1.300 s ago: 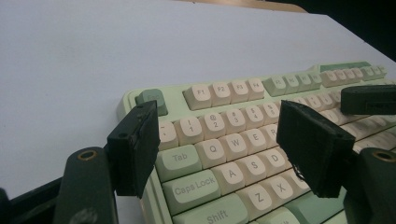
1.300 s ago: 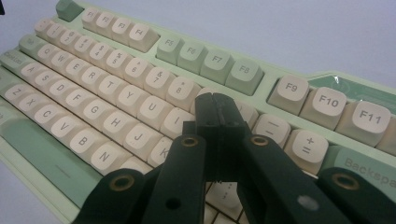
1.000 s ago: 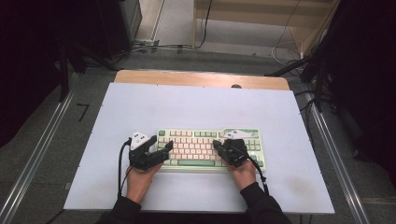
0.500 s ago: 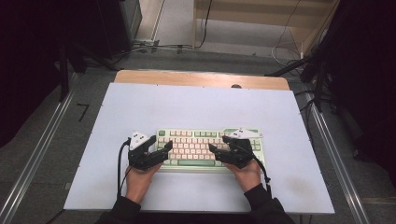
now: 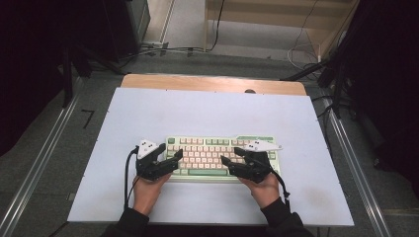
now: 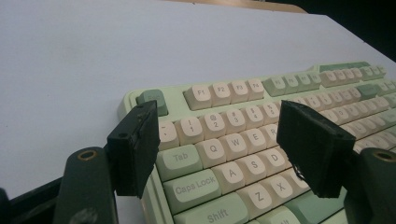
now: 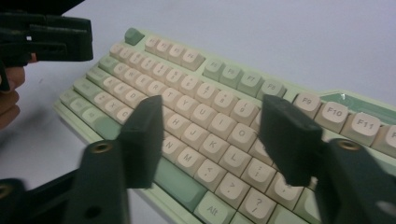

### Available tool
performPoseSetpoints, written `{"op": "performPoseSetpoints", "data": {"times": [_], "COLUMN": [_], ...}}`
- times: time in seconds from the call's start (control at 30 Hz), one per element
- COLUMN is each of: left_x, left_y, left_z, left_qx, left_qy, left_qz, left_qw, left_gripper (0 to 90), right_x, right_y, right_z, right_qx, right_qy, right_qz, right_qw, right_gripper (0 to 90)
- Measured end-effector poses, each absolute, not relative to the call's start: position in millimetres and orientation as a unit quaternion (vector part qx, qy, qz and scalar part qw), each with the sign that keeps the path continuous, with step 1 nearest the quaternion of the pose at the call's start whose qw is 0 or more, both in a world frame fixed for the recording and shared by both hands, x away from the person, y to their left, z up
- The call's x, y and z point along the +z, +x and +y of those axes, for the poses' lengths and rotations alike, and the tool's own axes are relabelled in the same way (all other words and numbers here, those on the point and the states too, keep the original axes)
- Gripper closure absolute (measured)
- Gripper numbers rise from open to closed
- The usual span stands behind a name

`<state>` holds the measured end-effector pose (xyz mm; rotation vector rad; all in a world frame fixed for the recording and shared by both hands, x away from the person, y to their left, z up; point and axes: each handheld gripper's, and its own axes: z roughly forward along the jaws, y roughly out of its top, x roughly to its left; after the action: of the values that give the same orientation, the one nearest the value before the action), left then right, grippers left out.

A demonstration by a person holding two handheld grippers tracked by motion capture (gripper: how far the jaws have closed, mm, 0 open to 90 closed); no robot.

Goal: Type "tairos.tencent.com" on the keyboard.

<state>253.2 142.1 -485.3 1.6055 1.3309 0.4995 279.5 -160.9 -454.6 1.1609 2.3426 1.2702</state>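
Note:
A green and cream keyboard [image 5: 212, 148] lies on the white table top [image 5: 207, 108], close to the near edge. My left gripper [image 5: 175, 159] hovers over the keyboard's left end, jaws wide apart above the Tab and Q keys [image 6: 219, 149], open with nothing between them. My right gripper [image 5: 230, 155] hangs above the right half, over the letter keys [image 7: 210, 140]. Its jaws have just been closing a little after springing apart; they stand open and hold nothing. The keyboard [image 7: 187, 88] runs across the right gripper view, with the left gripper [image 7: 70, 39] at its far end.
A wooden strip [image 5: 212, 83] borders the table's far edge. Metal rails [image 5: 44, 163] [image 5: 356, 168] run along both sides. Cables [image 5: 168, 49] lie on the floor beyond, and dark stands [image 5: 341, 74] rise at the back right.
The right gripper has lifted slightly off the keys and its jaws have gone from shut to apart. The left gripper has stayed where it was.

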Motion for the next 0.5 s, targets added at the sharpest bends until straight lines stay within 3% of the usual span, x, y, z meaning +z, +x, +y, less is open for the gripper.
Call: {"op": "performPoseSetpoints", "data": {"times": [0.23, 0.5], "left_x": [-485.6, -485.8], "left_y": [253.2, 253.1], "left_z": [142.2, 142.2], "left_qx": [0.204, 0.203], "left_qy": [0.659, 0.659], "left_qz": [0.545, 0.545], "left_qw": [0.477, 0.477], "left_gripper": [30.2, 30.2], "right_x": [-465.3, -472.5], "right_y": [274.9, 272.5], "right_z": [-152.4, -143.6], "right_qx": [0.425, 0.419], "right_qy": [0.375, 0.362], "right_qz": [0.814, 0.824], "right_qw": [0.127, 0.123], "right_gripper": [85.8, 87.3]}}
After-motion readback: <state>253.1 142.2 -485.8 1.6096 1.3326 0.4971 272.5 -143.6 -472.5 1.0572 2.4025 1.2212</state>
